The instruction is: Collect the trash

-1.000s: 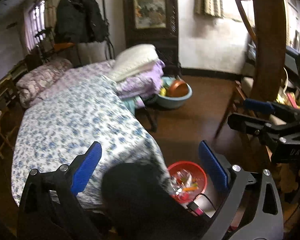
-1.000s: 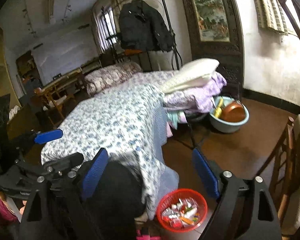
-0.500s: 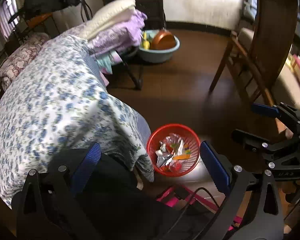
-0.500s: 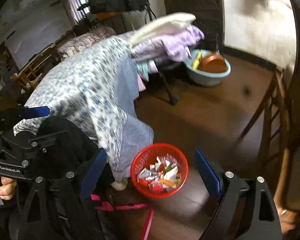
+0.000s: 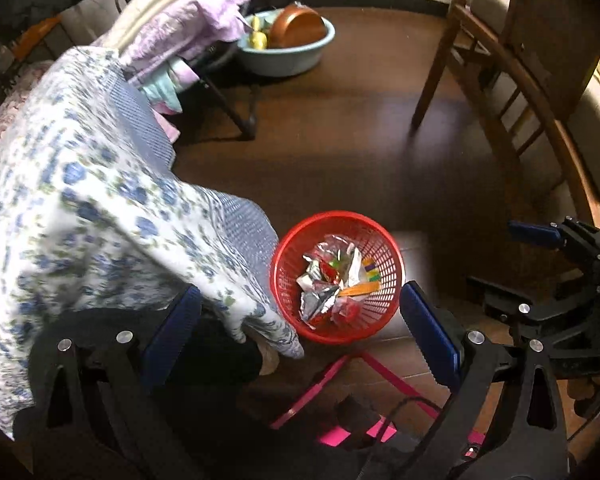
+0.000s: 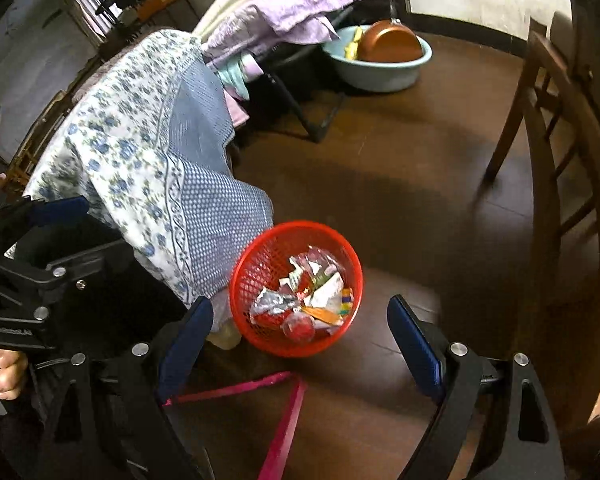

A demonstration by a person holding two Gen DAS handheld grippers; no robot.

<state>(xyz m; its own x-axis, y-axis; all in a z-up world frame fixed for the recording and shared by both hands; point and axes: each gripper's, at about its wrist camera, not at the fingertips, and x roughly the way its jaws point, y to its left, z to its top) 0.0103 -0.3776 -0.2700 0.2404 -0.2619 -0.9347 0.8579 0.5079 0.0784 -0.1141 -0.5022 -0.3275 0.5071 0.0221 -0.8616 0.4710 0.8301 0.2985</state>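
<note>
Below both released claws (image 5: 300, 322) (image 6: 300, 330), a round red mesh basket (image 5: 288, 264) holds crinkled foil wrappers (image 5: 320, 300)

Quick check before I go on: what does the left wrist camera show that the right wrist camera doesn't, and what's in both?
Left wrist only: the right tool seen from the side, and a pale chair cushion.
Right wrist only: the left tool from the side, with a hand gripping its handle.
Both: the red basket holding wrappers on the dark floor, the floral bedspread, the blue basin and pink straps. Each camera's own tool stands open and empty.
</note>
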